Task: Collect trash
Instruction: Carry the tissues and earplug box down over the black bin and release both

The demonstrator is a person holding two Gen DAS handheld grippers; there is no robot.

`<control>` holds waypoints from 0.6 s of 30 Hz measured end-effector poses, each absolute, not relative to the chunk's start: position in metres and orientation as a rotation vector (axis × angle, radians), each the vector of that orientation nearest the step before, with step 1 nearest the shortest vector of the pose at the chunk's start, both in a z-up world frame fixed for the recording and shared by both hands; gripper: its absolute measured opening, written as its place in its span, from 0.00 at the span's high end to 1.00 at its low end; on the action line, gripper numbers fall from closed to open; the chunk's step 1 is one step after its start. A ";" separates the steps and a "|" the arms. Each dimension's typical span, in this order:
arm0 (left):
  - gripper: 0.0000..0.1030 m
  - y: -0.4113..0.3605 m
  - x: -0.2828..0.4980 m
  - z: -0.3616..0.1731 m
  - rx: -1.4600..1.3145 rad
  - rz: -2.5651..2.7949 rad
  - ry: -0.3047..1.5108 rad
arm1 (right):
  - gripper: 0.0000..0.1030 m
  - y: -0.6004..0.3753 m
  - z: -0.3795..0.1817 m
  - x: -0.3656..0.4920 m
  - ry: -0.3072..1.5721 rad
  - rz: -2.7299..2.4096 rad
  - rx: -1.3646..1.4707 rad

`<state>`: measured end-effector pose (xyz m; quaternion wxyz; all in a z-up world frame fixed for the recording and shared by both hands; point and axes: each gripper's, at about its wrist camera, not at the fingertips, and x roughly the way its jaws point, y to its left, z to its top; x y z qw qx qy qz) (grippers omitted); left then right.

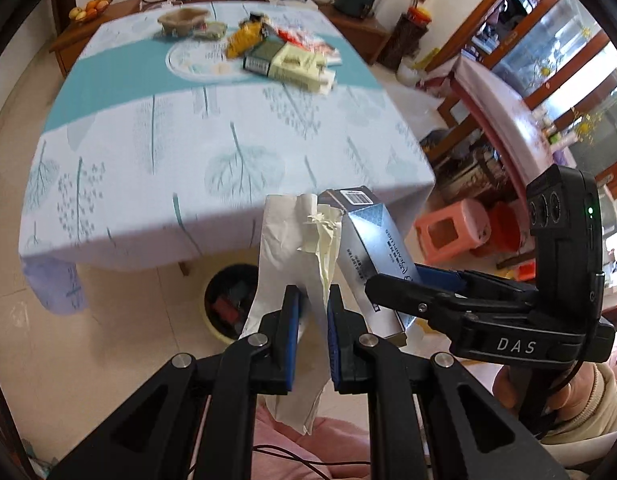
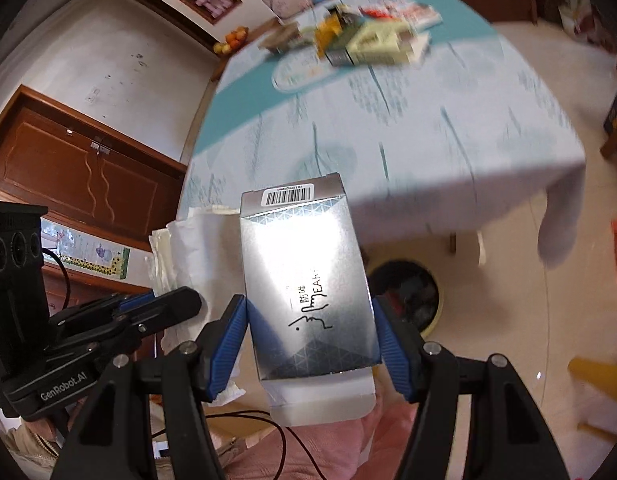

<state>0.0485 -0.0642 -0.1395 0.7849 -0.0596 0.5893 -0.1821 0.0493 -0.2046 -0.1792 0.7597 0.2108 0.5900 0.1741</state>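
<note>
We have two pieces of trash in hand. The first is one crumpled white paper napkin (image 1: 286,240), pinched between the blue pads of our left gripper (image 1: 313,320), whose jaws are clamped nearly together on it; the paper stands up above the pads and a tail hangs below them. The second is one silver carton (image 2: 308,280) with a barcode label at its top end, clasped by its two long sides in our right gripper (image 2: 314,340), the jaws standing about halfway apart with both blue pads pressed on the box. The two pieces sit just beside each other, the carton to the right of the napkin in the left wrist view, both held out past the near edge of the table.

Below and beyond them on the tiled floor, one round waste bin (image 1: 216,312) with a pale rim stands under the table's near edge, dark things inside it. The one table (image 1: 228,120) wears a pale cloth with leaf prints and a teal band. At its far end lies a heap of more packaging: one yellow bag (image 1: 244,40), one dark green box (image 1: 262,58), one cream box (image 1: 298,66) and one brownish paper bowl (image 1: 184,20). One pink stool (image 1: 454,228) stands at the right
</note>
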 end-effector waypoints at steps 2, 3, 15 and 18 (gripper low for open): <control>0.90 -0.068 0.042 -0.157 -0.115 -0.394 1.305 | 0.39 -0.206 -0.198 0.041 1.316 0.360 0.484; 0.90 -0.070 0.039 -0.167 -0.108 -0.394 1.326 | 0.39 -0.206 -0.207 0.038 1.330 0.351 0.498; 0.90 -0.087 0.030 -0.255 -0.009 -0.440 1.329 | 0.39 -0.211 -0.302 0.022 1.428 0.163 0.567; 0.90 -0.084 0.032 -0.281 -0.027 -0.449 1.344 | 0.39 -0.212 -0.324 0.019 1.437 0.129 0.581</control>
